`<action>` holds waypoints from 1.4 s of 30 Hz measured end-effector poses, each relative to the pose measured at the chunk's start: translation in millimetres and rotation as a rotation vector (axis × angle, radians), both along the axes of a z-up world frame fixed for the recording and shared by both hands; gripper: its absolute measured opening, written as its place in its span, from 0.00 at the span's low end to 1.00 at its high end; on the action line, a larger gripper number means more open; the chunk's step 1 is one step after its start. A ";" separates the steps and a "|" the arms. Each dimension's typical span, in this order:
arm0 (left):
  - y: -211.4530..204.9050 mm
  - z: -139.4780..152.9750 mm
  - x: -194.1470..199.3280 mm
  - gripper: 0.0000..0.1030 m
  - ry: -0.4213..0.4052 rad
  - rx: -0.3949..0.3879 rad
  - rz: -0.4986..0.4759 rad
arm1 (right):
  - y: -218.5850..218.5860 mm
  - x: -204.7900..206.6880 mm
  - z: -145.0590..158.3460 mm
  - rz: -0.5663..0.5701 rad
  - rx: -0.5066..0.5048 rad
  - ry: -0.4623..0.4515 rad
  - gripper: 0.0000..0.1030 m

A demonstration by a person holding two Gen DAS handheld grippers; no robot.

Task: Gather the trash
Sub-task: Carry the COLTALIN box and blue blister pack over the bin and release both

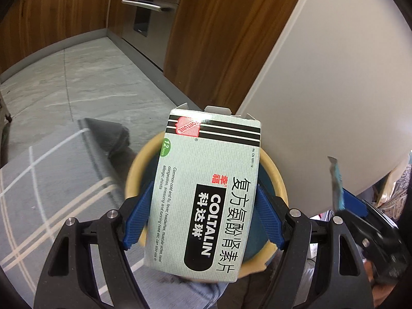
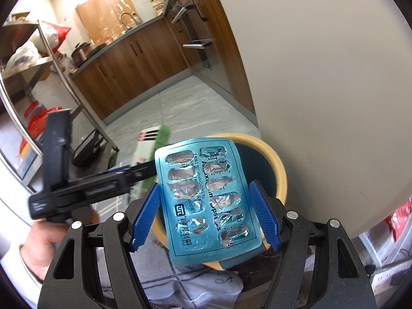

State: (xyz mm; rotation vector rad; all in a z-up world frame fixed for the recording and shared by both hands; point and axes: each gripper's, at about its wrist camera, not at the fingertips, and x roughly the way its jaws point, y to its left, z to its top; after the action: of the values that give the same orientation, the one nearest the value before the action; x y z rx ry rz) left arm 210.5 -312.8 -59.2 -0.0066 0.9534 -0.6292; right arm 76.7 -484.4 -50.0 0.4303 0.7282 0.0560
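Note:
In the left wrist view my left gripper (image 1: pixel 206 206) is shut on a pale green medicine box (image 1: pixel 203 159) with black stripes, its blue pads pressed on the two long sides. The box hangs over a round bin (image 1: pixel 136 164) with a yellow rim and a dark teal inside. In the right wrist view my right gripper (image 2: pixel 204 188) is shut on an empty teal blister pack (image 2: pixel 203 200), also above the bin (image 2: pixel 278 170). The left gripper (image 2: pixel 139 175) and its box (image 2: pixel 146 144) show blurred at the left. The right gripper (image 1: pixel 345 203) appears at the right edge with the blister pack (image 1: pixel 336 182) seen edge-on.
A tall white panel (image 1: pixel 334 64) stands right behind the bin. Wooden cabinets and an oven with a steel handle (image 1: pixel 144 5) line the grey tiled floor. A grey rug with white lines (image 1: pixel 38 193) lies to the left. A metal shelf rack (image 2: pixel 38 59) stands at the far left. A person's hand (image 2: pixel 38 244) holds the left gripper.

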 end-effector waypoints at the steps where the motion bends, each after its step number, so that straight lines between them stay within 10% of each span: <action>1: -4.4 -3.2 2.3 0.72 0.004 0.002 -0.007 | -0.7 -0.2 -0.3 -0.002 0.003 0.000 0.69; 42: 78.4 12.8 4.2 0.89 -0.024 -0.007 0.132 | 39.9 67.8 -25.6 0.083 -0.123 0.084 0.79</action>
State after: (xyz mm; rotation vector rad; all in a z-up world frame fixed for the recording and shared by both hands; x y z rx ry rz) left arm 214.7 -234.5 -46.3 -0.0677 0.9195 -0.5095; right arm 144.5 -444.5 -75.5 0.2865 0.8271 0.0712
